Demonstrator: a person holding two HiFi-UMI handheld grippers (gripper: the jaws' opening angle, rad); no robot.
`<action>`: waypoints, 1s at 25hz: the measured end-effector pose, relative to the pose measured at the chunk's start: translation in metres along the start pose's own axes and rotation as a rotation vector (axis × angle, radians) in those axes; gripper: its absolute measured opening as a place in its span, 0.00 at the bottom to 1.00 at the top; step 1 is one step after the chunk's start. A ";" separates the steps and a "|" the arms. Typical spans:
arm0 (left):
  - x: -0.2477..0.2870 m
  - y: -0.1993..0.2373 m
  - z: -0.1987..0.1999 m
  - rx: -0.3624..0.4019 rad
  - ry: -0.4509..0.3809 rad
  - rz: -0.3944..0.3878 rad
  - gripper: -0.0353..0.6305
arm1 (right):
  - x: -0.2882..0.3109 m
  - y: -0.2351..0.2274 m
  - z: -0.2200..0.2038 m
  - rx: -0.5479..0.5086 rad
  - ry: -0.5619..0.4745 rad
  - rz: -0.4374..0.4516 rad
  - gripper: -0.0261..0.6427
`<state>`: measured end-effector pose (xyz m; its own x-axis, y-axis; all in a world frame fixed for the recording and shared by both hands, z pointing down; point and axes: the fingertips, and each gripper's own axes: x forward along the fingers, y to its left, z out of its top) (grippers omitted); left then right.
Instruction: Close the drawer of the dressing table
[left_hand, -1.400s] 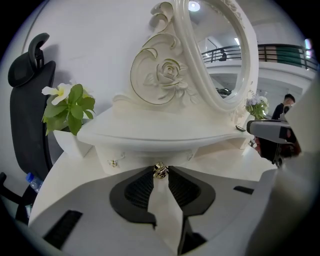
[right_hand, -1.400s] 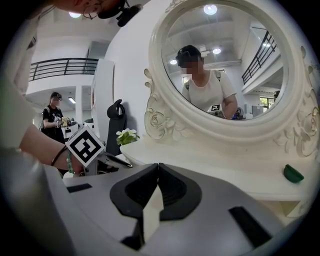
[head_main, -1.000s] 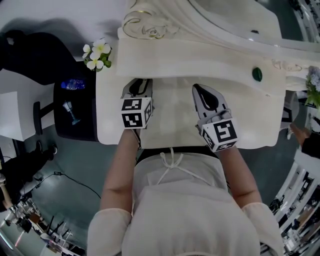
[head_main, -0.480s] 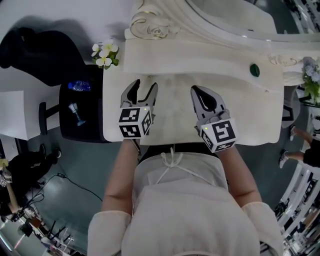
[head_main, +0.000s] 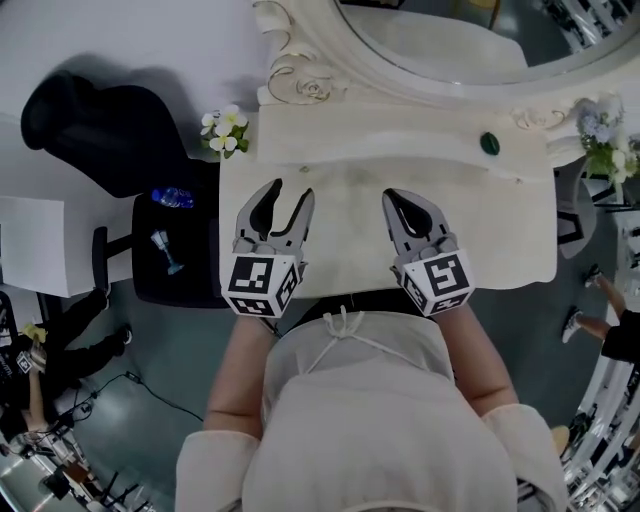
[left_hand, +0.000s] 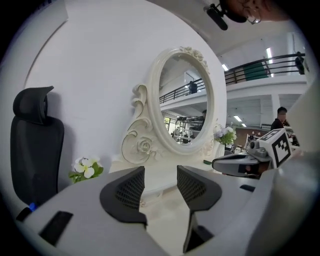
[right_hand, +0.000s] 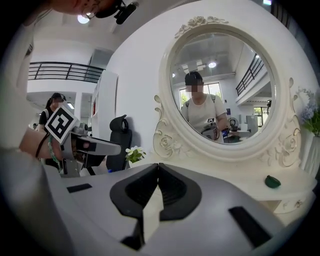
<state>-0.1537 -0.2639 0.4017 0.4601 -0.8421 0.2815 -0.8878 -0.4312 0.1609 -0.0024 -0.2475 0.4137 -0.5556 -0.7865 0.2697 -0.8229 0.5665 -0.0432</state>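
Note:
The white dressing table (head_main: 505, 235) stands in front of me with its oval mirror (head_main: 450, 40) at the back. Its drawer is hidden under the top's front edge and my body. My left gripper (head_main: 289, 190) hovers above the top's left part; its jaws stand apart and are closing, with nothing between them. In the left gripper view the left gripper (left_hand: 160, 172) points at the mirror's carved base (left_hand: 142, 145). My right gripper (head_main: 392, 197) hangs over the middle of the top, shut and empty. The right gripper (right_hand: 158, 166) shows its pads touching.
A small green object (head_main: 489, 143) lies at the back right of the top. White flowers (head_main: 226, 132) stand at its left corner, more flowers (head_main: 600, 140) at the right. A black chair (head_main: 100, 130) and a dark side table (head_main: 195, 275) with a bottle and a glass stand to the left.
The left gripper's jaws went from shut to apart. Both grippers rose from the tabletop and drew back toward my body, the left one more.

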 end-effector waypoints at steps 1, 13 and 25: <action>-0.005 -0.002 0.006 0.009 -0.012 -0.005 0.37 | -0.003 0.000 0.004 -0.002 -0.008 -0.007 0.05; -0.053 -0.019 0.071 0.166 -0.181 -0.016 0.12 | -0.030 0.003 0.041 -0.019 -0.106 -0.013 0.05; -0.062 -0.031 0.081 0.161 -0.222 -0.081 0.09 | -0.036 0.005 0.058 -0.092 -0.141 -0.013 0.04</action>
<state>-0.1561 -0.2244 0.3024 0.5306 -0.8457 0.0569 -0.8475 -0.5305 0.0175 0.0069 -0.2306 0.3477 -0.5614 -0.8170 0.1316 -0.8195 0.5710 0.0491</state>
